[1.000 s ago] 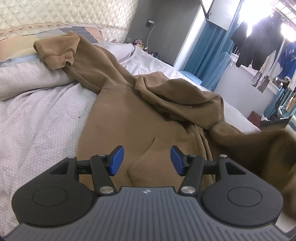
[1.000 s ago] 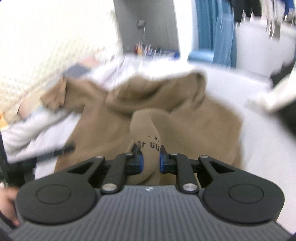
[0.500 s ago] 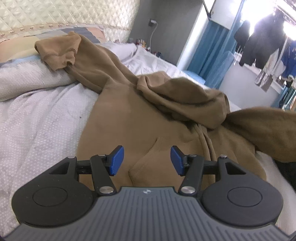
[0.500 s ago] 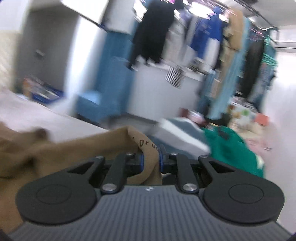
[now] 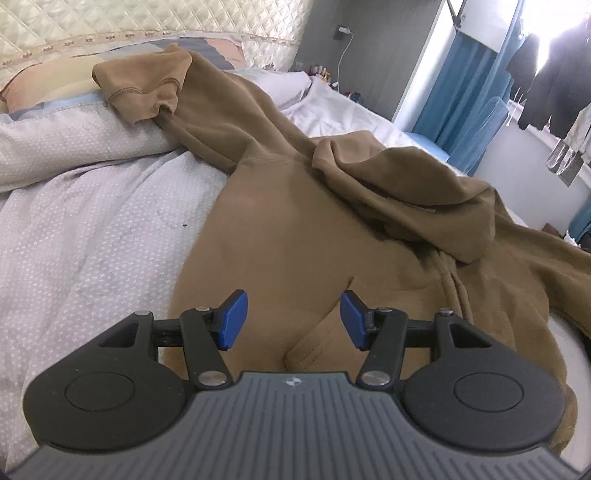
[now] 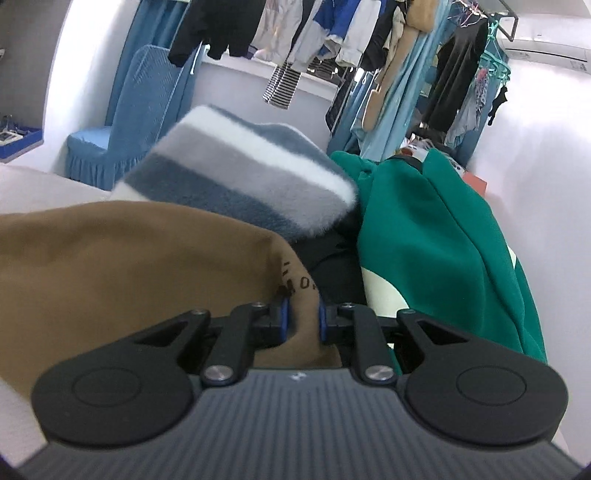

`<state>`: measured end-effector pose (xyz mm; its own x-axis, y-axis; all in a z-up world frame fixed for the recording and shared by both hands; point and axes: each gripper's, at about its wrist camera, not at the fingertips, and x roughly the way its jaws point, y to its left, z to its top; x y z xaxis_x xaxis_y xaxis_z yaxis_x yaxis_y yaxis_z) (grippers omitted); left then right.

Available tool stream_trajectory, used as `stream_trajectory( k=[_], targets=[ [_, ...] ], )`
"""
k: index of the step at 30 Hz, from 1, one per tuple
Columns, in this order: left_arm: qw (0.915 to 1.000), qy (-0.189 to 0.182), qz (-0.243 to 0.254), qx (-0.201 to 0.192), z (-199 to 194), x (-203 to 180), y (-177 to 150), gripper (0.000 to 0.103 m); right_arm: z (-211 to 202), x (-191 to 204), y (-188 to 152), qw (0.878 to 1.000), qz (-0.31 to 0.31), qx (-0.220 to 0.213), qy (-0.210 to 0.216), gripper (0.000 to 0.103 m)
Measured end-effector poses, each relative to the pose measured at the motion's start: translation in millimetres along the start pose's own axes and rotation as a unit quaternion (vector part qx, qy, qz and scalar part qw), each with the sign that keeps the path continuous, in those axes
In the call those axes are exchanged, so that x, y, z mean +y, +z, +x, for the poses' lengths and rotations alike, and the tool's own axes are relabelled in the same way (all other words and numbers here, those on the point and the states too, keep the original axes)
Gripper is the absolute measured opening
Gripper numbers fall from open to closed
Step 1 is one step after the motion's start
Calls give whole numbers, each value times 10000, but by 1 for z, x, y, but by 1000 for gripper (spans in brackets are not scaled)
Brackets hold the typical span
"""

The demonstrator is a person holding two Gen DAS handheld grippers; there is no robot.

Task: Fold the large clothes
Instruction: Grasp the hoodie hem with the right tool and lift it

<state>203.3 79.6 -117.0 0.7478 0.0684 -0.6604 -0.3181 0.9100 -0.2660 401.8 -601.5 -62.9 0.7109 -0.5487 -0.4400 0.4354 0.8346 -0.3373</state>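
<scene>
A brown hoodie (image 5: 303,236) lies front-up on the bed, its hood (image 5: 413,199) crumpled near the middle and one sleeve stretched up to a cuff (image 5: 144,92) on the pillow. My left gripper (image 5: 291,321) hovers open above the front pocket, nothing between its blue pads. In the right wrist view my right gripper (image 6: 302,321) is shut on the other brown sleeve (image 6: 129,266), gripping its end where dark printed letters show. That sleeve is pulled out toward the bed's right side.
A folded striped fleece (image 6: 240,177) and a green garment (image 6: 436,236) are piled just beyond the held sleeve. A blue covered chair (image 6: 147,110) and hanging clothes (image 6: 295,37) stand by the window. A quilted headboard (image 5: 147,22) and pillow (image 5: 66,144) bound the bed's far left.
My right gripper swung the sleeve from over the hoodie's body out to the right, toward the clothes pile. The left gripper shifted slightly closer to the hoodie and stayed open.
</scene>
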Motion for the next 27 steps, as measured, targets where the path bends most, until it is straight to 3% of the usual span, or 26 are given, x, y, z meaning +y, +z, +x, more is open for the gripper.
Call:
stream_trajectory(
  k=[6, 8, 10, 11, 19, 21, 23, 27],
  targets=[
    [9999, 15, -8, 108, 1, 0, -1, 62, -20, -11, 5, 9998, 74, -107, 172, 28],
    [9999, 24, -89, 70, -2, 3, 0, 62, -34, -16, 8, 9986, 230, -110, 470, 40],
    [9998, 14, -197, 28, -7, 7, 0, 62, -51, -18, 6, 9966, 404, -146, 708, 76],
    [9996, -7, -271, 16, -9, 11, 1, 62, -61, -17, 5, 9955, 486, -189, 793, 80],
    [9976, -79, -681, -16, -23, 32, 4, 62, -155, 8, -7, 9764, 450, -243, 2098, 81],
    [9971, -4, -757, -73, -28, 36, 5, 63, -171, 21, -10, 9651, 389, -79, 2587, 81],
    [9960, 78, -880, -131, -32, 43, 6, 63, -180, 38, -13, 9451, 262, 243, 3247, 81],
    [9923, 301, -1195, -91, -33, 59, 7, 64, -183, 80, -27, 8901, 115, 979, 4450, 81]
  ],
)
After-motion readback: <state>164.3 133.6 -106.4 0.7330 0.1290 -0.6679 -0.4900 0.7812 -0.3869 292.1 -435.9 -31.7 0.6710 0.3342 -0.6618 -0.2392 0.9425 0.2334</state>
